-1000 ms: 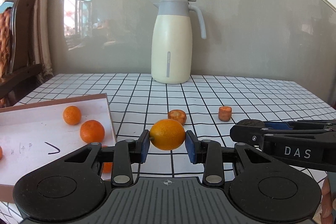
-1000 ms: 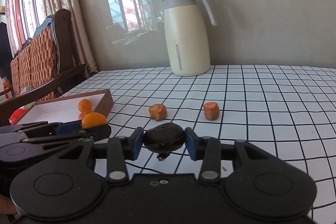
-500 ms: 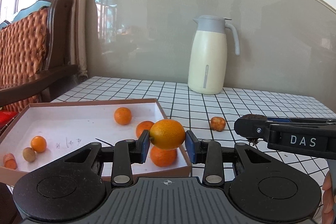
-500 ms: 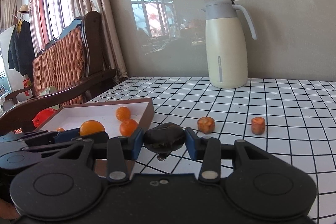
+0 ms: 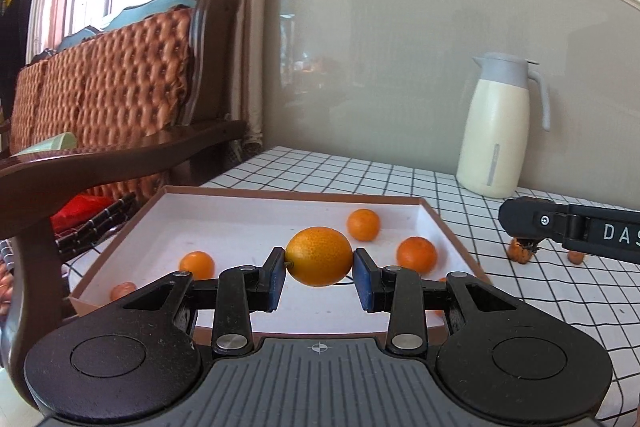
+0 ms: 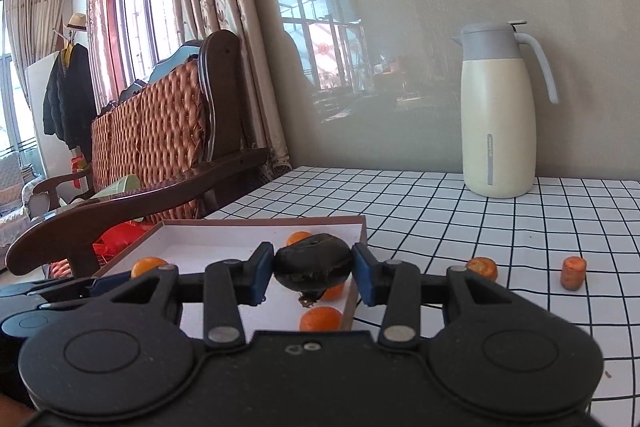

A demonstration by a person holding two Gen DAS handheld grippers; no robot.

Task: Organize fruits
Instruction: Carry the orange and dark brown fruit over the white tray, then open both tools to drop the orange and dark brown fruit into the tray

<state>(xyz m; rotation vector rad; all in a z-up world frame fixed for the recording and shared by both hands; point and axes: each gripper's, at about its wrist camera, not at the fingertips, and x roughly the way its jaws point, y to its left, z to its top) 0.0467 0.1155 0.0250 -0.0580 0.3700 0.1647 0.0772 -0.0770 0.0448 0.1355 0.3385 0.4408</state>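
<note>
My left gripper (image 5: 319,263) is shut on an orange (image 5: 319,255) and holds it above the shallow brown box (image 5: 448,227) with a white inside. Several small oranges (image 5: 416,254) lie in the box. My right gripper (image 6: 313,267) is shut on a dark, blackened fruit (image 6: 313,261) over the box's right edge (image 6: 362,231); it also shows in the left wrist view (image 5: 524,221). Two carrot pieces (image 6: 573,271) lie on the checked tablecloth to the right of the box.
A cream thermos jug (image 6: 500,111) stands at the back of the table by the wall. A wooden chair with a woven back (image 5: 120,79) stands left of the table, close to the box. The checked tablecloth (image 6: 460,219) stretches to the right.
Both grippers have swung left with their fruits, from over the tablecloth to over the box. The jug and the carrot pieces have shifted right in view.
</note>
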